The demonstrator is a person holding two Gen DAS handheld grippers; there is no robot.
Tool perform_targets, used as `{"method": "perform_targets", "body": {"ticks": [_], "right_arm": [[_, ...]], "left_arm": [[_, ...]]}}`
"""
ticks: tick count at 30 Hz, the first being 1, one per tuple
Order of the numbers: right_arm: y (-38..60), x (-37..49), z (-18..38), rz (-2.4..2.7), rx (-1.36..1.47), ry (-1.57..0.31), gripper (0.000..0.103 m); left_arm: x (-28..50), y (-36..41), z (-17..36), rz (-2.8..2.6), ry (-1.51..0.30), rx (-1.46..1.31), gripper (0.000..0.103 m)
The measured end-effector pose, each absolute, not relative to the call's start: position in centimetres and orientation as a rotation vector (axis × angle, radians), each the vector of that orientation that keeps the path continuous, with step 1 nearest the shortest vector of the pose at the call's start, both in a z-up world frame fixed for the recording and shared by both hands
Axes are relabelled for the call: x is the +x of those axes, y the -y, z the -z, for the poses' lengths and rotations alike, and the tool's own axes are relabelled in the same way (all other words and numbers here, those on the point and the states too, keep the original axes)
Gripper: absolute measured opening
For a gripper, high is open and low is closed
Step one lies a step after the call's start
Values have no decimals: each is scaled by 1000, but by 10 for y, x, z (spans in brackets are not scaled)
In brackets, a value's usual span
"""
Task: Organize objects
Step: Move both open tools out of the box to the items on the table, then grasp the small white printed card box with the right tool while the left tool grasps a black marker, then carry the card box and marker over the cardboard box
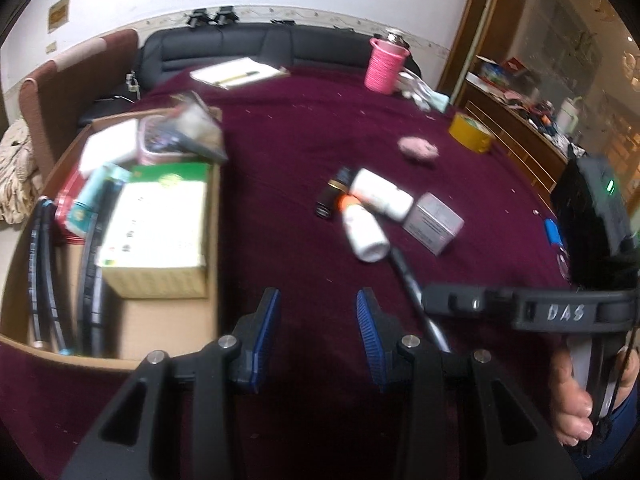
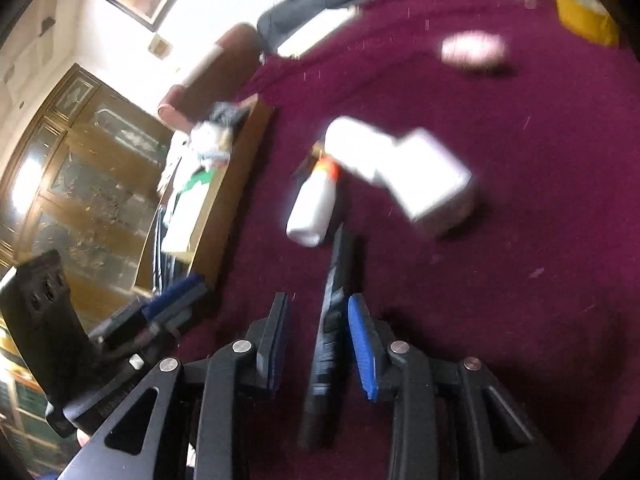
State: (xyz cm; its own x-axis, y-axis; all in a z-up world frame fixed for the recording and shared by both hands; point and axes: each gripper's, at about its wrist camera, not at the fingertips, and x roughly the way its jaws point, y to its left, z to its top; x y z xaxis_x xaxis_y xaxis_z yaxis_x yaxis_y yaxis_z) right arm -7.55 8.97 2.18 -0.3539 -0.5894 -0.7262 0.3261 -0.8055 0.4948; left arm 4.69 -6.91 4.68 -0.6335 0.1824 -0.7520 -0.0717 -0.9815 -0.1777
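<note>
While both tongs tilt down over the maroon cloth (image 1: pixel 280 140), the right gripper (image 2: pixel 320 320) stands with its jaws part-way apart, and a slim black stick (image 2: pixel 334 304), too blurred to name, lies on the cloth between them. The left pad is clear of it. Whether the blue right pad brushes it I cannot tell, but nothing is clamped. A hand (image 1: pixel 572 392) wraps the handle of that tool. The left gripper (image 1: pixel 318 312) is just beside it, jaws narrowly parted with only bare cloth between them.

Just past the far tip of the stick is a huddle of small things touching one another: an orange-capped white bottle (image 1: pixel 362 228) on its side, a fatter white bottle (image 1: pixel 382 194), a small dark bottle (image 1: pixel 334 192) and a silver-grey box (image 1: pixel 434 222). To the left stands an open cardboard box (image 1: pixel 214 220), already crowded, with a green-and-white carton (image 1: pixel 156 220) on top.

Farther back lie a pink tuft (image 1: pixel 418 148), a yellow tape roll (image 1: pixel 470 132), a pink cup (image 1: pixel 384 64) and a notepad (image 1: pixel 240 72) with a pen on it.
</note>
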Motion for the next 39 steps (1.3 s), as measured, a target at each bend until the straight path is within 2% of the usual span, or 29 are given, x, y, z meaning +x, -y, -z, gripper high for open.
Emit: {"method": "perform_targets", "body": {"ticks": [3, 4, 5, 7, 13, 16, 17, 18, 21, 23, 24, 31, 39], "right_arm": [[-94, -75, -46, 2377, 1221, 175, 38], [-92, -76, -53, 2446, 1176, 93, 45], [-88, -79, -56, 2484, 1154, 23, 57], [-77, -90, -52, 2525, 1139, -125, 65], [-62, -112, -27, 2535, 1160, -334, 65], [-66, -120, -7, 2485, 1216, -298, 64], [-69, -121, -3, 2483, 1226, -277, 48], [-74, -123, 1, 2474, 1239, -239, 39], [-87, -123, -2, 2491, 1230, -140, 39], [-98, -123, -4, 2486, 1225, -50, 39], [-103, -123, -5, 2484, 1223, -12, 39], [-112, -118, -13, 2502, 1168, 84, 39], [-109, -106, -27, 2513, 1062, 81, 39]], "left_arm": [[45, 56, -41, -2668, 182, -1288, 38], [44, 52, -39, -2660, 170, -1295, 38], [44, 47, -37, -2649, 158, -1303, 38], [43, 34, -32, -2610, 124, -1329, 43], [45, -1, -23, -2565, 43, -1365, 55], [42, -11, -16, -2552, 33, -1408, 56], [40, -13, -14, -2547, 38, -1418, 57], [37, -16, -11, -2547, 37, -1434, 57], [33, -20, -11, -2598, 17, -1399, 56], [30, -19, -9, -2663, -24, -1368, 33], [28, -19, -9, -2687, -50, -1359, 15], [23, -7, -11, -2705, 45, -1316, 14], [30, 8, -25, -2746, 111, -1262, 14]]}}
